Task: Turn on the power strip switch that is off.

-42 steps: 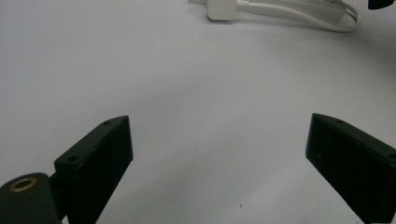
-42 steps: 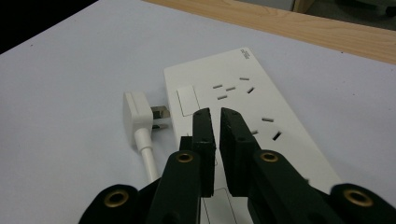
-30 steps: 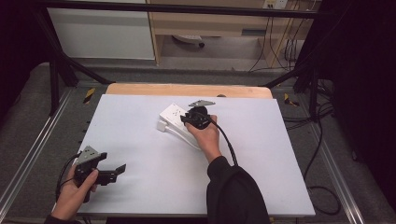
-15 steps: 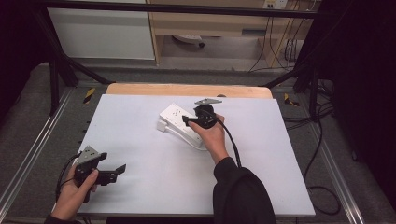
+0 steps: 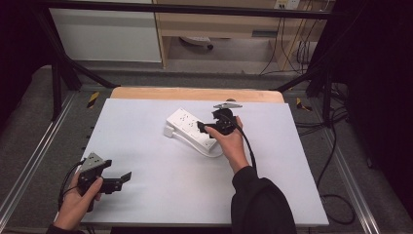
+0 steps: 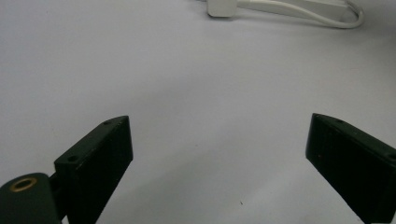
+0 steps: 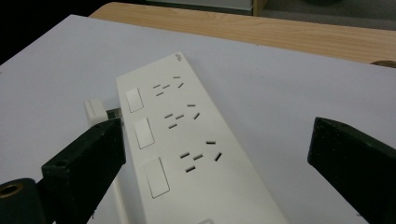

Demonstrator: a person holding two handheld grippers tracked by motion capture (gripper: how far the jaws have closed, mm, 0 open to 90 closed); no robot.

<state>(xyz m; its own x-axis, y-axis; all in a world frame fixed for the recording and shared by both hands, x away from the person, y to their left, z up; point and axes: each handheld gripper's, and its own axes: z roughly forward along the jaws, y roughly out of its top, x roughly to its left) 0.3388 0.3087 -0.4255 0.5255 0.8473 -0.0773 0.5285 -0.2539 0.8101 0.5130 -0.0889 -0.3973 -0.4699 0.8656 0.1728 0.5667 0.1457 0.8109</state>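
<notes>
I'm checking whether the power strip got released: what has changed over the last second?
The right gripper has drawn back a little from over the power strip toward the table's right side, and its jaws have just been opening; they now stand wide on either side of the strip without pressing it. The strip lies where it did, its white plug beside it. The left gripper kept still, open, at the near left of the table.

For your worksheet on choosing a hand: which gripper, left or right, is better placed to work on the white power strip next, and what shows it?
Probably the right. The right gripper hangs open directly over the power strip, the strip lying between its jaws. The left gripper, also open, sits near the table's front left corner, well away.
</notes>
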